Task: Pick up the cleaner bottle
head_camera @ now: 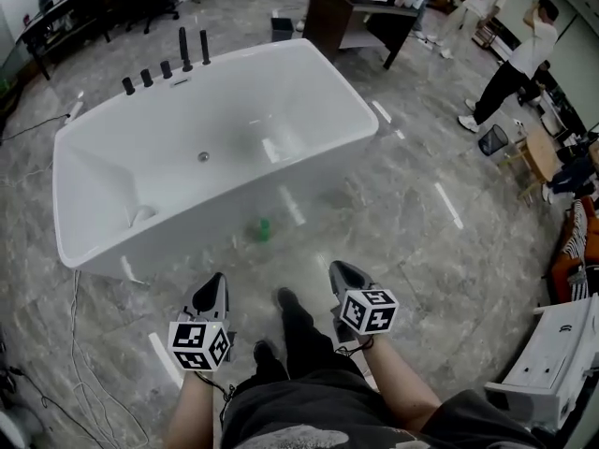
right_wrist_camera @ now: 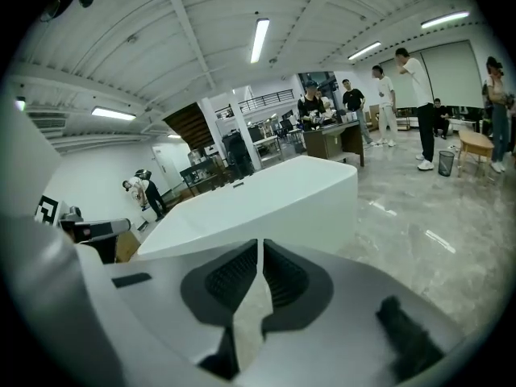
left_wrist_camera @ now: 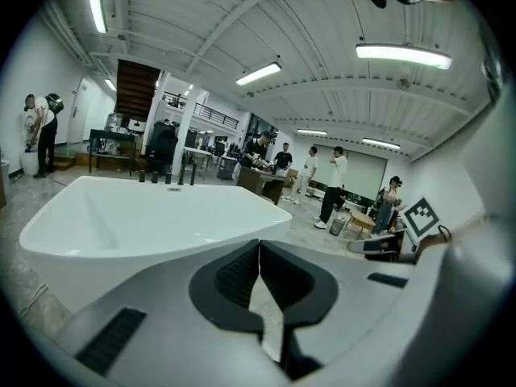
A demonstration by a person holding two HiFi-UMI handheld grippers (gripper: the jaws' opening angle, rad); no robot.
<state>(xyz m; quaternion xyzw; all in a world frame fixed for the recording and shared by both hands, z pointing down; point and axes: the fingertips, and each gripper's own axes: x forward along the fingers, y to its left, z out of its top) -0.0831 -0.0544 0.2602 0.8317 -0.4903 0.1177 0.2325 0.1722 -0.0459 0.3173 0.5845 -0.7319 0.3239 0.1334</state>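
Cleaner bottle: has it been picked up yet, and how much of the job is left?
Done: nothing yet. The small green thing, probably the cleaner bottle, sits on the floor by the bathtub, at its near side, untouched. In hand: nothing; the left gripper and right gripper are both shut and empty, held short of it. Left: reach down, open a gripper, close on the bottle and lift.

Small green thing (head_camera: 263,229) at 6 o'clock of the bathtub (head_camera: 168,227): too blurred to identify. At 4 o'clock, white unit (head_camera: 552,363) cropped by frame edge.
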